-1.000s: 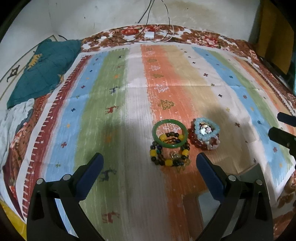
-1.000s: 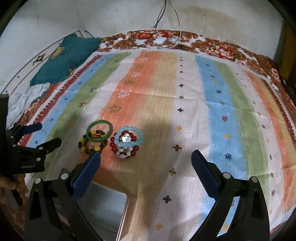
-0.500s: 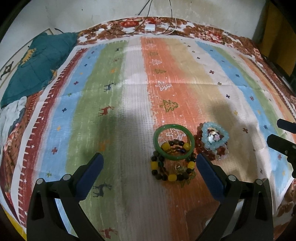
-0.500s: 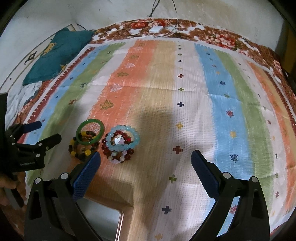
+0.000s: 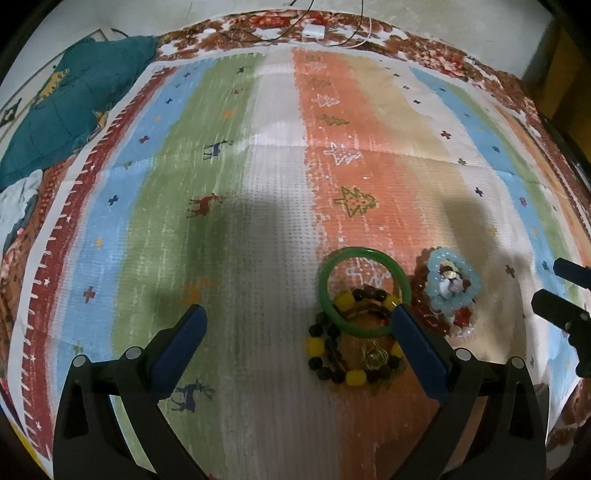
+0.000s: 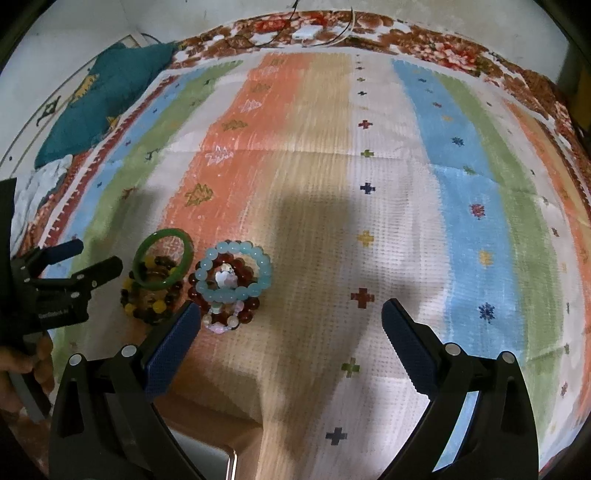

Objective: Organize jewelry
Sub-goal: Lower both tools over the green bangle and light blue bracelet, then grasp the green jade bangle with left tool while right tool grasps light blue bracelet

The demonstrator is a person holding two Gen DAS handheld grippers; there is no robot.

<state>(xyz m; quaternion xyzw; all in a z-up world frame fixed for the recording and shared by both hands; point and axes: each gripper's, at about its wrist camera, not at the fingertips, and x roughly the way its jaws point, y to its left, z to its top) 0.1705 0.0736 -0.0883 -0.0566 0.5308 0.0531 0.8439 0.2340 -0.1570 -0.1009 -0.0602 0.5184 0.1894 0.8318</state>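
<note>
A green bangle [image 5: 364, 291] lies on a dark-and-yellow bead bracelet [image 5: 351, 360] on the striped cloth. Beside it a light blue bead bracelet [image 5: 452, 284] lies on a red bead bracelet [image 5: 424, 306]. My left gripper [image 5: 299, 343] is open and empty, low over the cloth, with its right finger at the bangle's near right edge. In the right wrist view the bangle [image 6: 163, 264] and the blue bracelet [image 6: 234, 271] sit just beyond my open, empty right gripper [image 6: 291, 339], near its left finger. The left gripper [image 6: 74, 273] shows there too.
A striped cloth [image 5: 258, 221] covers the bed. A teal cushion [image 5: 70, 107] lies at the far left and a white charger with cables [image 5: 314, 31] at the far edge. A metal tray corner [image 6: 218, 461] shows near the front edge.
Both grippers have moved forward and lower towards the jewelry, which now looks larger and nearer. The left gripper's right finger has reached the green bangle. Nothing has been picked up.
</note>
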